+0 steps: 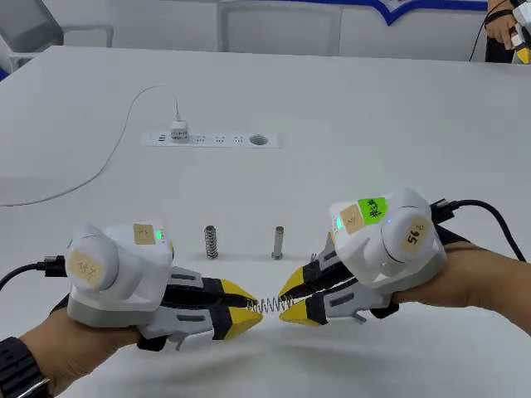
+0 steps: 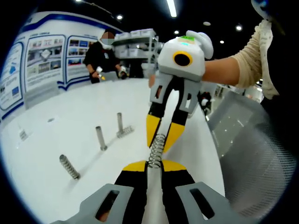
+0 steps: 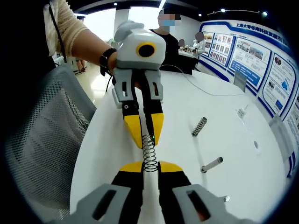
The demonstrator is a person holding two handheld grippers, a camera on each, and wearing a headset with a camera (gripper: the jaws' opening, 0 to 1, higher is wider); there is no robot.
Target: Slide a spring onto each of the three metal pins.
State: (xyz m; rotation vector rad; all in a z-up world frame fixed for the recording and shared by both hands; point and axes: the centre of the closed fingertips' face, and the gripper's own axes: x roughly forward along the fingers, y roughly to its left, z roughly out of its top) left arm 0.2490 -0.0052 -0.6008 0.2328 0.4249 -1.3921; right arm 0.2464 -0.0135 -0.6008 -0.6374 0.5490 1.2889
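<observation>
Left tool [image 1: 255, 308] and right tool [image 1: 284, 303], jaws each closed on one end of the spring [image 1: 270, 304] between them.

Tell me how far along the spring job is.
Done: the spring-covered pin on the table. In hand: a second spring, pinched at its ends between the left gripper and the right gripper, clear of any pin. Left: the bare pin and the third pin beyond it both need springs.
</observation>
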